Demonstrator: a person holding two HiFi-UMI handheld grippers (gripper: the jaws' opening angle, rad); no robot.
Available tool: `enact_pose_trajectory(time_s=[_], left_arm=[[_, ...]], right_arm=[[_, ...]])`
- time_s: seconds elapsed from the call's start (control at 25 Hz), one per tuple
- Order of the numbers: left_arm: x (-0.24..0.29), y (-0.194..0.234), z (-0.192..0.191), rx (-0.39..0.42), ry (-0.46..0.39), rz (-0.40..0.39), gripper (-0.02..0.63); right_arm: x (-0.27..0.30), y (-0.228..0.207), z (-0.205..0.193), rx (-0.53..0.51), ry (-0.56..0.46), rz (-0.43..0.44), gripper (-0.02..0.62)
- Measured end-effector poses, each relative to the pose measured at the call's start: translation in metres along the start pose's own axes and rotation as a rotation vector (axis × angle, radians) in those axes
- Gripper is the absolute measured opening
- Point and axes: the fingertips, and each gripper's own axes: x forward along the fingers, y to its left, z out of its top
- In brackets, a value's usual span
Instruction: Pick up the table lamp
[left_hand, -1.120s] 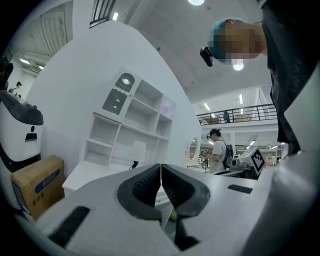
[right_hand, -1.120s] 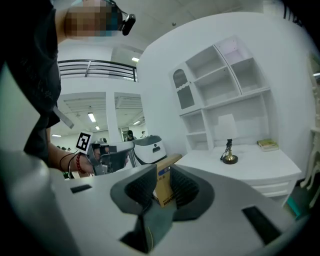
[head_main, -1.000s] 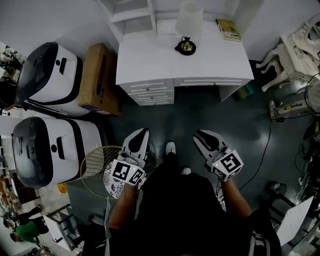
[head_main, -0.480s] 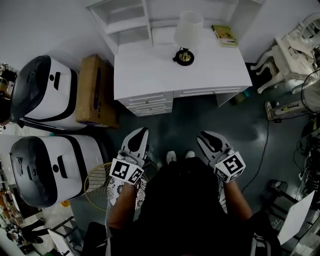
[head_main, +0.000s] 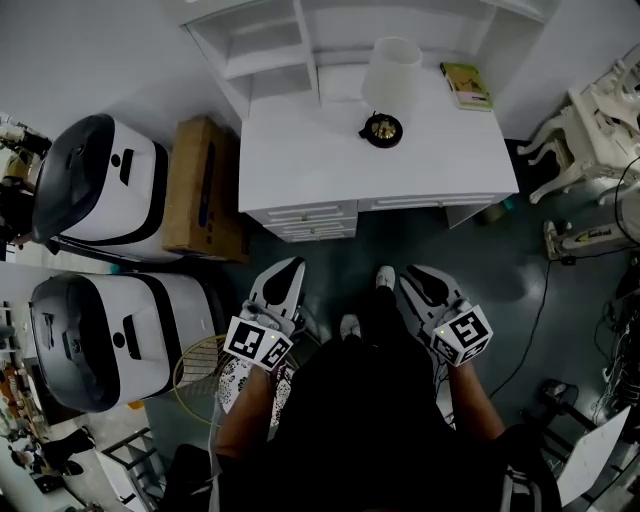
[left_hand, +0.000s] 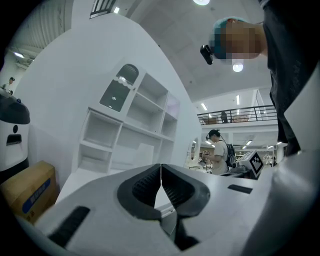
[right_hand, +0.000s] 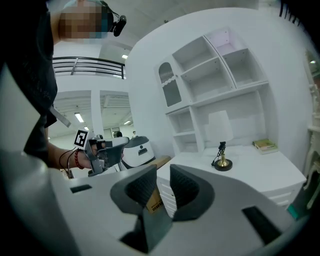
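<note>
Nothing lifted yet; lamp (head_main: 389, 88) stands upright on the far desk (head_main: 300, 150), well apart from both grippers; left gripper (head_main: 288, 270) jaws pressed together, empty; right gripper (head_main: 413, 276) jaws slightly spread, empty; approach, grasp and lift all left to do.

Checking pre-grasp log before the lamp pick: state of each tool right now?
Left tool: closed, jaws together, holding nothing.
Right tool: open, narrow gap, holding nothing.
</note>
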Motion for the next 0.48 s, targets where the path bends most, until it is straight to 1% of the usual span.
enact_pose_trajectory(time_s=[0.16, 0.28, 0.48], left_arm=[[0.020, 0.011, 0.003, 0.006, 0.006, 0.020, 0.020], [0.041, 0.020, 0.005, 0.012, 0.010, 0.021, 0.020], [0.079, 0.031, 0.003, 0.002, 0.021, 0.013, 0.020]], right_arm=[[0.019, -0.019, 0.012, -0.003, -0.013, 0.029, 0.092], [0.033, -0.038, 0.018, 0.007, -0.013, 0.031, 0.092], [0.050, -0.073, 0.023, 0.033, -0.007, 0.023, 0.092]])
